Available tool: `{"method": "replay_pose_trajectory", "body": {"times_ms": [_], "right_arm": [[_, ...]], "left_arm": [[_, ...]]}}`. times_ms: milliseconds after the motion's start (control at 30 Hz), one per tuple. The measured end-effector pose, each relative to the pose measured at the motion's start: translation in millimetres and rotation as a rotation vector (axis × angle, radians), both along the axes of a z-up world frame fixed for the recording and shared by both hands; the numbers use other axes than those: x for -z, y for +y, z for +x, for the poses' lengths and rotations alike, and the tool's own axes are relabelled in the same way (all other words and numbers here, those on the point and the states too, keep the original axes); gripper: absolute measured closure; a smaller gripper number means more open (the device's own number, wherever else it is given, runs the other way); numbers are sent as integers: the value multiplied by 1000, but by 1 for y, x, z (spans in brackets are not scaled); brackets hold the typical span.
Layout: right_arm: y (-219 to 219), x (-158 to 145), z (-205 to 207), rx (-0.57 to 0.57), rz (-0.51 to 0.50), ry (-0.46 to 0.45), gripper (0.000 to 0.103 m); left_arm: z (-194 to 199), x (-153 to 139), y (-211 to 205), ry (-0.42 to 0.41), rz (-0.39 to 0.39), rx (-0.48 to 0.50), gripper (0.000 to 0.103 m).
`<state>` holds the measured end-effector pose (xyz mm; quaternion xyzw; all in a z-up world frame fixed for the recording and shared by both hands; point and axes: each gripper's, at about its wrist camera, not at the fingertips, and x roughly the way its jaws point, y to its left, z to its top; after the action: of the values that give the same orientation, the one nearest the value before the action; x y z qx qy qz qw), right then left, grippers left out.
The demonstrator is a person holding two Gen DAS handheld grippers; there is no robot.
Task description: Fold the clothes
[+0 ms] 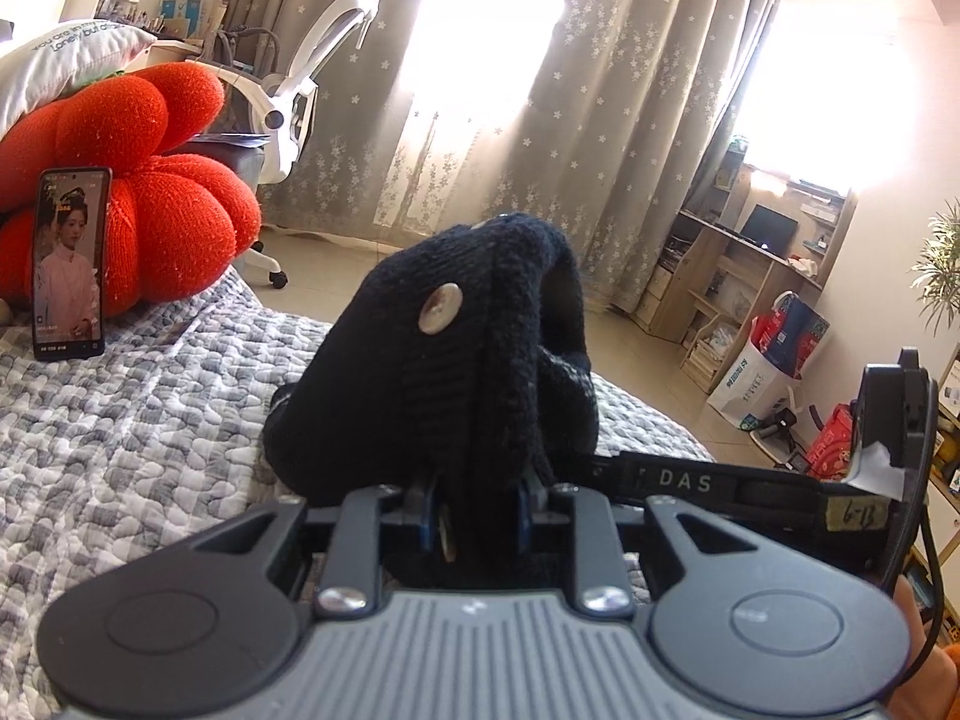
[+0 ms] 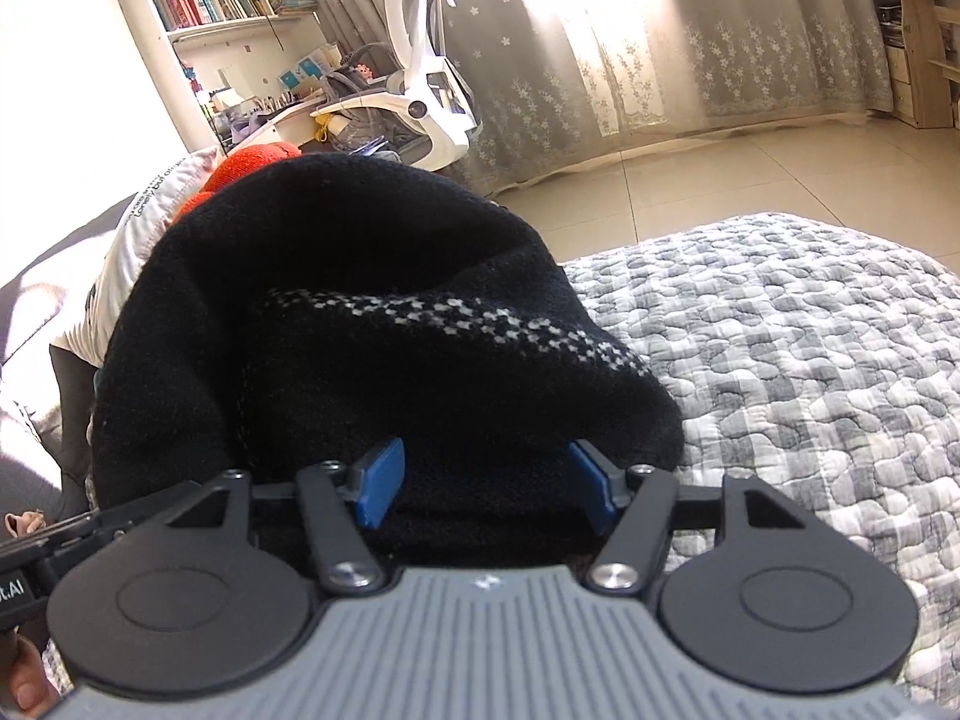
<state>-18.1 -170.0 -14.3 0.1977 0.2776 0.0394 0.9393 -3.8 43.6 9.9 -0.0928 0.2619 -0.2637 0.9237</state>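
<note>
I'm pinching the black knitted buttoned cardigan (image 1: pixel 444 360) in both left hand-held gripper (image 1: pixel 480 501) and right hand-held gripper (image 2: pixel 489 483), lifting it off the grey quilted bed (image 2: pixel 810 360) for folding.

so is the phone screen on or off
On: the phone, propped against the red cushion, shows a woman in pink.
</note>
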Motion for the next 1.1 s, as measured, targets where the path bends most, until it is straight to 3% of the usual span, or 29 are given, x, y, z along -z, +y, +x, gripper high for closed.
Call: {"method": "replay_pose_trajectory", "body": {"times_ms": [333,467,800,1100], "right_arm": [[-3,8,12,-14,72,46,39],[-1,7,12,-27,87,48,47],[0,1,6,-27,91,52,47],[-6,-3,-1,-32,128,49,45]], "left_arm": [[-4,-1,-2,6,-6,13,79],[-5,-1,-4,12,8,4,79],[-8,-3,-10,-12,54,-9,79],[-15,-9,-26,-58,142,-30,79]]}}
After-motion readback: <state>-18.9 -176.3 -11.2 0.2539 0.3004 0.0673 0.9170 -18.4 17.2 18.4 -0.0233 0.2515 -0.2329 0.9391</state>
